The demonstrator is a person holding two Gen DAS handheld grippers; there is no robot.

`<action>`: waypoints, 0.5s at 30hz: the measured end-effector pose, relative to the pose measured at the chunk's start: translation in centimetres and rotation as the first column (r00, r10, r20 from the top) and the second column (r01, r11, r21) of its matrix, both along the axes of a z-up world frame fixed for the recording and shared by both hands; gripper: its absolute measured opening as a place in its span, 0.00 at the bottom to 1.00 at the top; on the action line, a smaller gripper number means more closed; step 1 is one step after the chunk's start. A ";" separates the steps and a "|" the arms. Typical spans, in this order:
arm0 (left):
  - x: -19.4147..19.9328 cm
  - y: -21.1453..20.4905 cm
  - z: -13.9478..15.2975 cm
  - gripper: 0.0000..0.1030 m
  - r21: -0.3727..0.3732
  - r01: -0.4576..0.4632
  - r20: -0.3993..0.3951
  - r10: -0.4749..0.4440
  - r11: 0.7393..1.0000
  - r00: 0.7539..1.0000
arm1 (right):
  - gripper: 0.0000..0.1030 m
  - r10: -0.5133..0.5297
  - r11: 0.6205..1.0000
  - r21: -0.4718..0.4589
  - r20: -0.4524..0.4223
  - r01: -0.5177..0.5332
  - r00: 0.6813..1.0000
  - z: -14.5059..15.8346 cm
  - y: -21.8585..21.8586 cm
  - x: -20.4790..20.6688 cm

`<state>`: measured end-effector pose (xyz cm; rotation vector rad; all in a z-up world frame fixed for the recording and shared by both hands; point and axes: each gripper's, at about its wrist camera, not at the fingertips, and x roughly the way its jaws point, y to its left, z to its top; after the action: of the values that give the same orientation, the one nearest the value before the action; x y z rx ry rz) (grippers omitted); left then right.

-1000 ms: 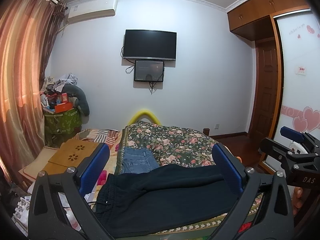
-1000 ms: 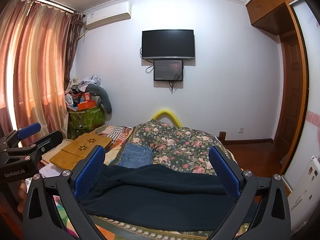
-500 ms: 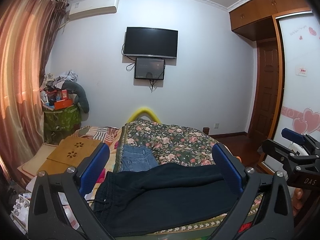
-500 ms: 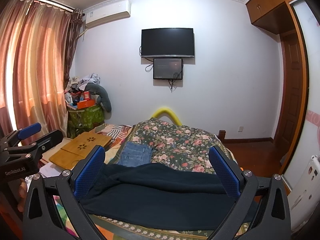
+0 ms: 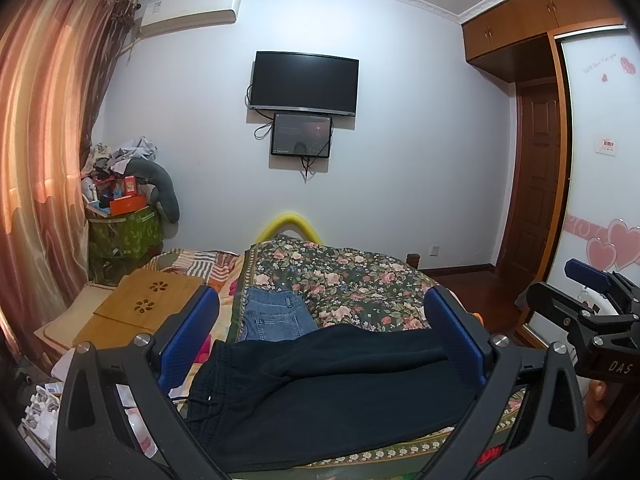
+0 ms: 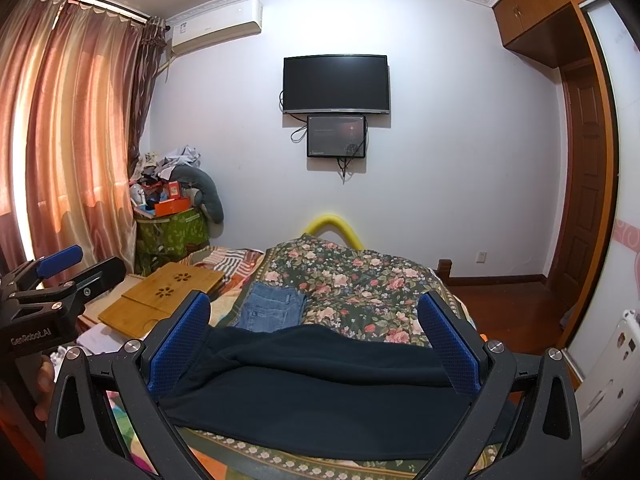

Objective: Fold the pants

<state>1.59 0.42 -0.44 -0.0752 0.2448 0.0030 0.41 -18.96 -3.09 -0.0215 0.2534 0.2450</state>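
Hovering at the near edge of the bed (image 5: 340, 276), I have both tools raised and nothing gripped. My left gripper (image 5: 320, 336) has its jaws spread wide over the waistband end of the black pants (image 5: 328, 388), which lie crosswise along the near side of the bed, waistband to the left and legs running right. Just beyond them sit folded jeans (image 5: 276, 316). My right gripper (image 6: 316, 340) is likewise spread wide above the leg end. Risks as I judge them: pinching only the top layer of cloth, snagging the floral bedspread underneath, or dragging the pants off the near edge.
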 end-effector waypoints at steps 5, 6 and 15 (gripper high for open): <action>0.0 0.1 -0.1 1.00 -0.002 0.001 0.001 -0.001 1.000 1.000 | 1.00 -0.001 1.000 0.000 -0.001 0.001 1.000 0.0 0.1 0.0; 0.0 0.0 -0.1 1.00 0.000 0.000 0.001 0.000 1.000 1.000 | 1.00 -0.002 1.000 0.001 -0.001 0.002 1.000 0.0 0.1 -0.1; 0.1 0.1 -0.2 1.00 -0.002 -0.001 0.000 0.001 1.000 1.000 | 1.00 -0.003 1.000 0.001 -0.003 0.003 1.000 0.1 0.1 0.1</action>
<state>1.68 0.55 -0.67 -0.0772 0.2452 0.0040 0.53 -18.89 -3.00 -0.0195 0.2563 0.2426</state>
